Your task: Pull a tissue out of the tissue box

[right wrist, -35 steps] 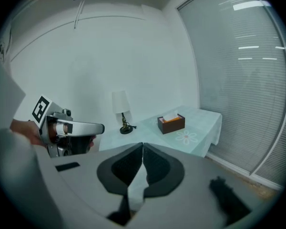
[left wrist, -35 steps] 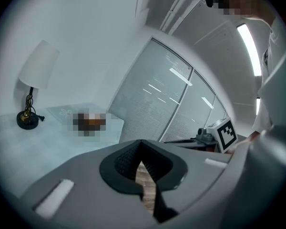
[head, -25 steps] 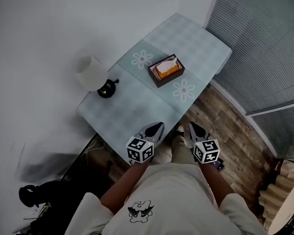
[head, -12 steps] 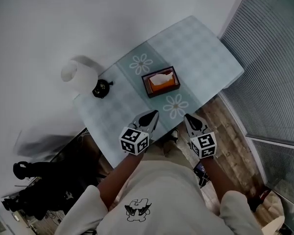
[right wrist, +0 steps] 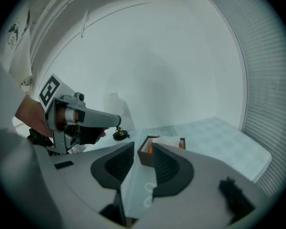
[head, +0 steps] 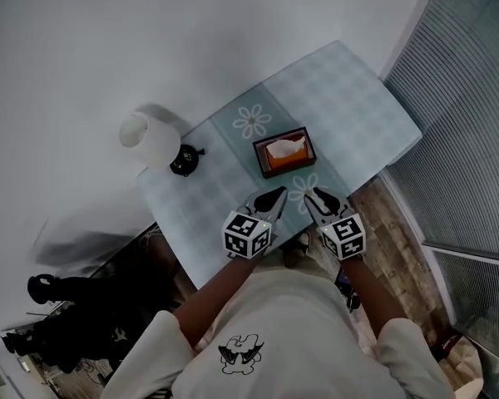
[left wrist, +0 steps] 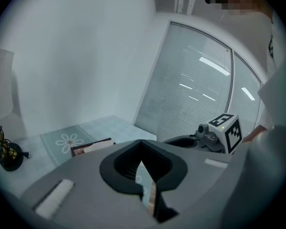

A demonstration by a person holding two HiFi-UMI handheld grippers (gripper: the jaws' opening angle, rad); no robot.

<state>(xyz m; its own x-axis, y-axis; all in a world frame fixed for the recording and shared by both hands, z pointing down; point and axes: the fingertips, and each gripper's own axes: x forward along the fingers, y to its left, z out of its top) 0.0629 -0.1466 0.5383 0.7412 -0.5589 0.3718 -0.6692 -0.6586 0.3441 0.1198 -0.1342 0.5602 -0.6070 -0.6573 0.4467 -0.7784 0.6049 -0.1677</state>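
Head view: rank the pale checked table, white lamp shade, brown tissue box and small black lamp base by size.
Pale checked table
White lamp shade and brown tissue box: about alike; shade sits nearer the camera
Small black lamp base

— Head view?
— High up, looking steeply down at the pale blue checked table, quite far off.
— Gripper views?
— Low, near table height, looking along their own grey jaws toward the wall.
— Seen in all three?
— Same table, same dark brown open-topped tissue box.
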